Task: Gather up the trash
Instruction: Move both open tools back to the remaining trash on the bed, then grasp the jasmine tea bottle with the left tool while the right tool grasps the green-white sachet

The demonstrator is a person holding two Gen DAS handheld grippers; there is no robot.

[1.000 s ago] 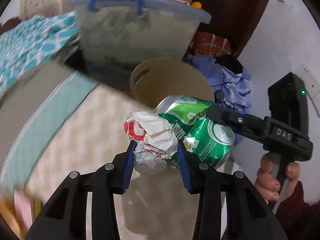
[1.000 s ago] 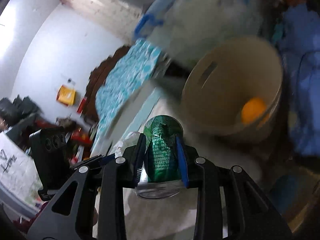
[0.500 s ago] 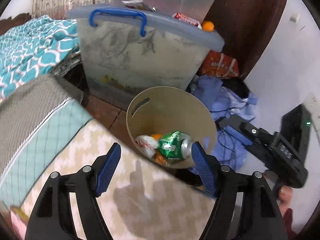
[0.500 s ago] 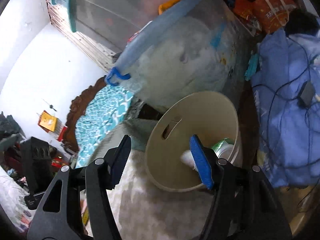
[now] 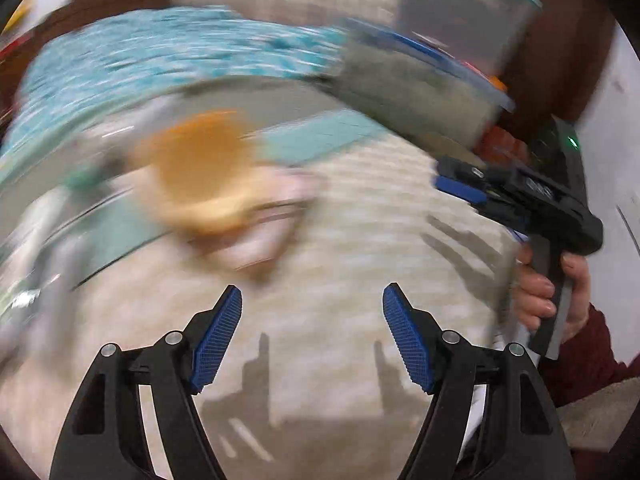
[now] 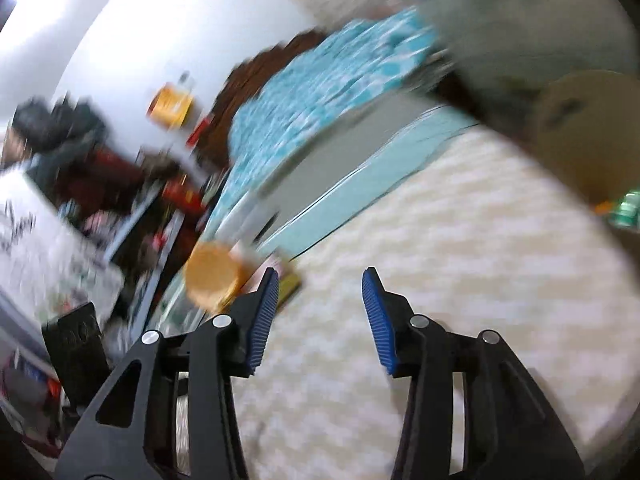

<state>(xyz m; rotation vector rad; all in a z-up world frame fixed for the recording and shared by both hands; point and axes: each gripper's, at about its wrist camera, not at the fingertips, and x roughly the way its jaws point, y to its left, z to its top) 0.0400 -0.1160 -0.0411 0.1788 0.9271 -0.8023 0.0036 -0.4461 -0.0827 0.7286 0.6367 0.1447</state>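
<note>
Both views are motion-blurred. My left gripper (image 5: 312,336) is open and empty above a cream patterned bed cover (image 5: 360,240). A blurred orange round object (image 5: 200,160) lies on pinkish paper ahead and to the left. My right gripper (image 6: 320,312) is open and empty over the same cover (image 6: 460,260). The orange round object (image 6: 212,276) sits just left of its left finger. The beige trash bin (image 6: 592,128) is at the far right, with the green can (image 6: 628,208) inside. The right gripper also shows in the left wrist view (image 5: 520,192), held by a hand.
A teal patterned blanket (image 5: 160,64) lies at the back of the bed. A grey plastic storage box with a blue lid (image 5: 420,88) stands beside the bed. Cluttered shelves (image 6: 80,200) and a white wall (image 6: 160,40) are at the left.
Both grippers opened and dropped the crumpled paper and the green can into the bin. They have since swung left, away from the bin, over the bed.
</note>
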